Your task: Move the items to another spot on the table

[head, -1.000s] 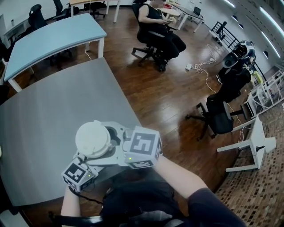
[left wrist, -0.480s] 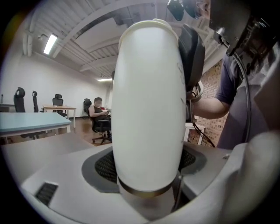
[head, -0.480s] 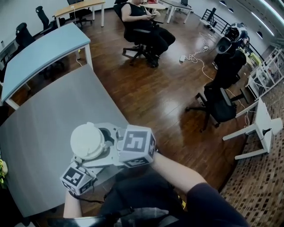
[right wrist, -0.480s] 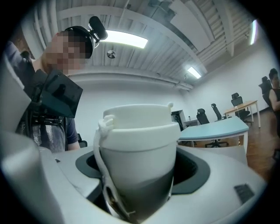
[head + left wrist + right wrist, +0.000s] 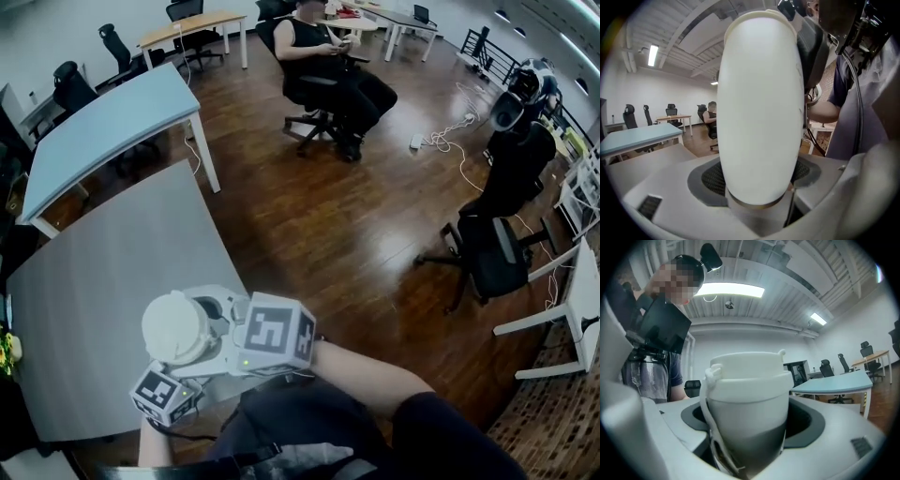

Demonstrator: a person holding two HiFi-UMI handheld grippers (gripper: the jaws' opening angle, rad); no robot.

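Cup [image 5: 175,326] — white, with a lid — sits clamped between the two hand-held grippers, close in front of the person's body. In the head view it shows over the near edge of the grey counter [image 5: 94,300], lid up, with the rest of the counter stretching away to the upper left.

The left hand-held gripper [image 5: 187,361] comes at the cup from below in that view, its marker cube [image 5: 167,394] nearest the person. Its own view is almost filled by the cup's smooth white side, which stands upright between the jaws; the jaws are spread wide and closed on it.

The right hand-held gripper [image 5: 225,323] reaches in from the right, its marker cube [image 5: 278,336] just beside the cup. Its own view shows the cup dead centre between the jaws and held by them. The lid [image 5: 747,369] is on top, a white strap [image 5: 710,399] hangs down the cup's left side, and the lower body is in shadow.

The two hand-held grippers meet at the cup, nearly touching each other.

Well apart from all this, a blue table [image 5: 103,122] stands beyond the counter. A person [image 5: 328,56] is seated on an office chair on the wooden floor [image 5: 356,234].
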